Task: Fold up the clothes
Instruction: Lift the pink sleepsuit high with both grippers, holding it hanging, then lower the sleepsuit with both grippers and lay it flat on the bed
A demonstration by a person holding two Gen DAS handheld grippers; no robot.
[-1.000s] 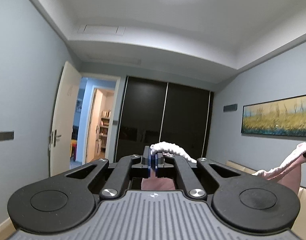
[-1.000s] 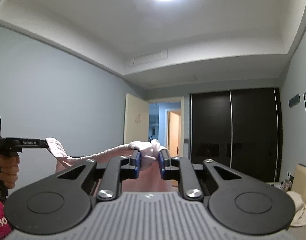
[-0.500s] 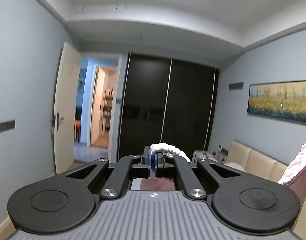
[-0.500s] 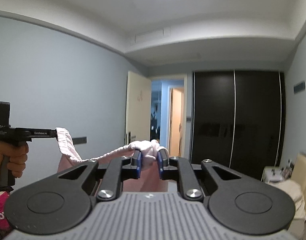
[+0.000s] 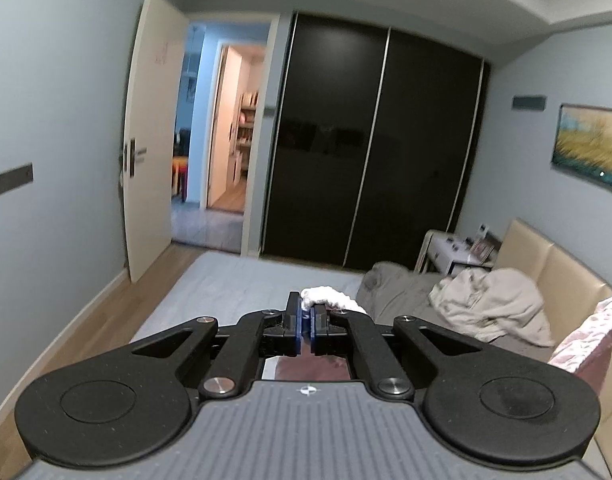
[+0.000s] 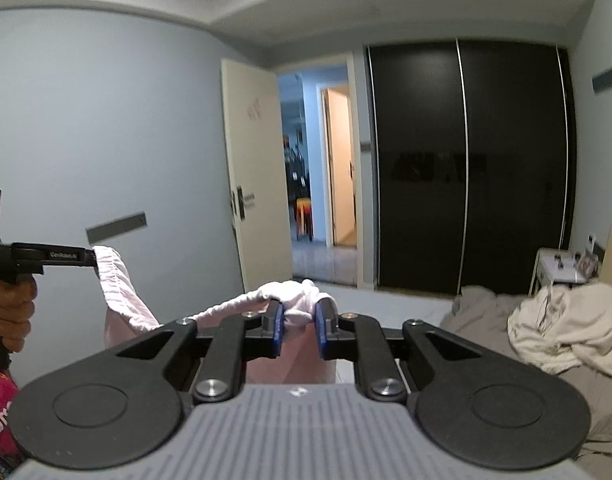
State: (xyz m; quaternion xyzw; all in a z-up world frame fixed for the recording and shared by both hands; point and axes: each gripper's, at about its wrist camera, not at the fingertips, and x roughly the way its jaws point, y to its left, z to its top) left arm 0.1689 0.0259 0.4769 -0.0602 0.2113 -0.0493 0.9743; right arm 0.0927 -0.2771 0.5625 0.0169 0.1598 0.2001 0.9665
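Two grippers: we see both pinching one pale pink garment, held up in the air over the bed.
Left gripper [image 5: 304, 322]: blue pads pressed almost together on a thin white-pink bunch of cloth that pokes out past the tips; in the right wrist view we also see this gripper [image 6: 94, 257] from the side, at far left, tip clamped on the garment's hem.
Right gripper [image 6: 299, 322]: pads a little apart, squeezing a thick wad of the same cloth.
Pink garment [image 6: 118, 300]: we see it strung between the two grippers, a rolled edge running from the right gripper leftward, then a loop up to the left gripper's tip; the rest hangs below both. In the left wrist view its far end [image 5: 585, 332] shows at the right edge.
Hand [image 6: 10, 312]: wrapped round the left gripper's handle, bottom left of the right wrist view.
Bed [image 5: 234, 284]: grey sheet, below and ahead of the grippers.
Beige clothes [image 5: 489, 304]: crumpled heap on the bed near the headboard [image 5: 553, 268], apart from the pink garment.
Grey bedding [image 5: 393, 284]: bunched just left of the heap.
Wardrobe [image 5: 369, 140]: black sliding doors on the far wall.
Door [image 5: 150, 136]: open, white, left of the wardrobe.
Nightstand [image 5: 453, 252]: white, small items on top, too blurred to name.
Painting [image 5: 589, 148]: on the right wall.
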